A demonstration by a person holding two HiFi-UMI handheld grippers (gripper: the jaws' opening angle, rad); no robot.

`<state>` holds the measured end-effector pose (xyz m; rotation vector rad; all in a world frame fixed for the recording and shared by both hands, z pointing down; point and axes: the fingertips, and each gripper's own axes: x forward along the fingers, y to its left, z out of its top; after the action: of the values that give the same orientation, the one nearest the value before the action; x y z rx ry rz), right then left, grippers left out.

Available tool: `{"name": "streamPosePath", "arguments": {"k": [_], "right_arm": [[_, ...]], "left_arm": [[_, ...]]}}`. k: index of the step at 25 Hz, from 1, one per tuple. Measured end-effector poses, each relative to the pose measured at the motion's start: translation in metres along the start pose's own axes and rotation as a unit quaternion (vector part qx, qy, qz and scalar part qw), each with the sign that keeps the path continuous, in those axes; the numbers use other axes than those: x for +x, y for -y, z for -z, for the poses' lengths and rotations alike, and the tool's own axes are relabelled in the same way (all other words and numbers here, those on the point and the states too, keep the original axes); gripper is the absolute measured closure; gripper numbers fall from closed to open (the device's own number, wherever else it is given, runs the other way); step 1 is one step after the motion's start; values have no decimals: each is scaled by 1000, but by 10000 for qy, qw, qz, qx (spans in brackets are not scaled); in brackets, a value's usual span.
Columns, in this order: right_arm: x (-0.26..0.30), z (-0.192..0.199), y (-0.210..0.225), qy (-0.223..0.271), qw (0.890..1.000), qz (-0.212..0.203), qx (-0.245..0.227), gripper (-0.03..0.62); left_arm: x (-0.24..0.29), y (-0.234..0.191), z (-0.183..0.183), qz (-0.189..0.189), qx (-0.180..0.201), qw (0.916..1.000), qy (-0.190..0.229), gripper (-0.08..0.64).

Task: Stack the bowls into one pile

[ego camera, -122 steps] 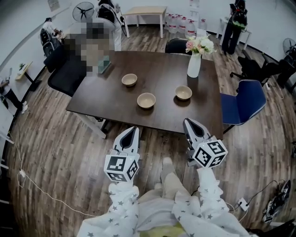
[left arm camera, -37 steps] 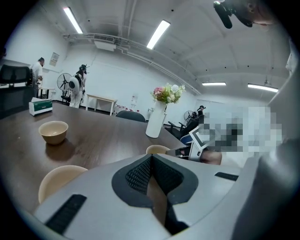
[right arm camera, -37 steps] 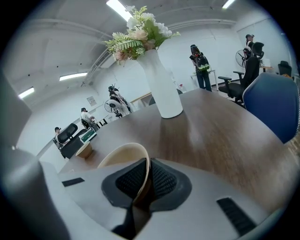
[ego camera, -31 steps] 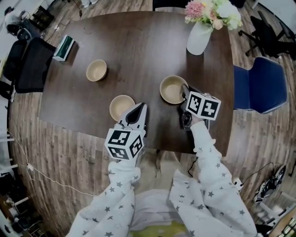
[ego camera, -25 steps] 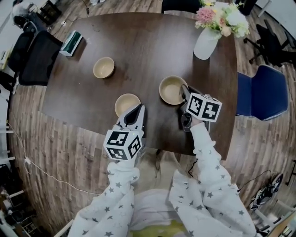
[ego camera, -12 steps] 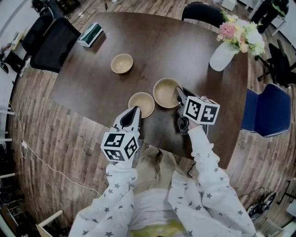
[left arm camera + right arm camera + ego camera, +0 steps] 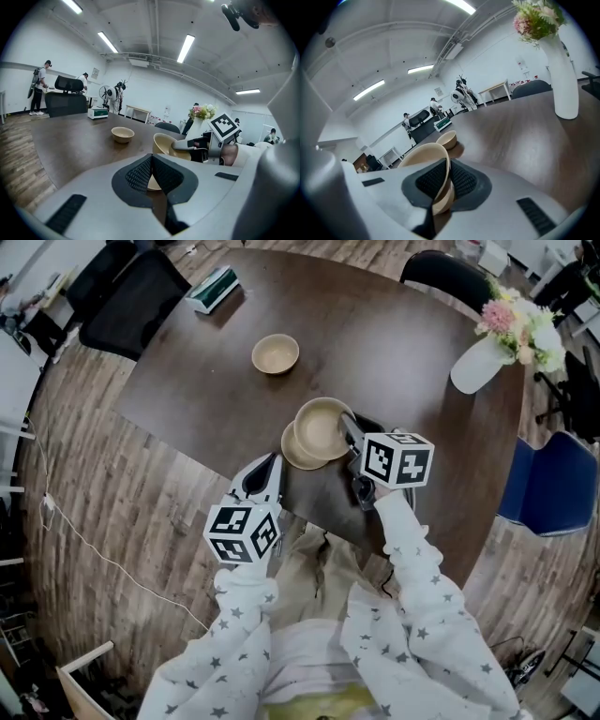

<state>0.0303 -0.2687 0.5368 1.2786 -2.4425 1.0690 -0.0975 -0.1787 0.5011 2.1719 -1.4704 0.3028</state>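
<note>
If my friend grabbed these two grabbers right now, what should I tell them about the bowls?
Right gripper: shut on the rim of the carried bowl, held tilted over the near bowl, not yet nested.
Left gripper: shut, empty, by the near edge of the table.
Far bowl: alone, further back.
Done: nothing stacked.
Left: seat the carried bowl, then add the far bowl.

on the table (image 7: 403,334) we see the top bowl (image 7: 319,426) partly over the low bowl (image 7: 292,454) near the front edge, a third bowl (image 7: 276,353) well behind them to the left, the box (image 7: 212,289) at the far left corner, the vase (image 7: 478,366) far right
</note>
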Motion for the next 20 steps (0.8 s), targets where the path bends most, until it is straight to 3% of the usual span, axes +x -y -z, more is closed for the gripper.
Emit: {"name": "streamPosePath", "arguments": {"k": [8,20], "right_arm": [[10,17,-15,-435,9979,32,-476,551],[20,35,-12,-700,9905,347,-1133,549]], "left_arm": [[-11,-1,7,-90,-157,9998,-58,535],[-12,-2,17,-101,-276,9995,-140,535]]}}
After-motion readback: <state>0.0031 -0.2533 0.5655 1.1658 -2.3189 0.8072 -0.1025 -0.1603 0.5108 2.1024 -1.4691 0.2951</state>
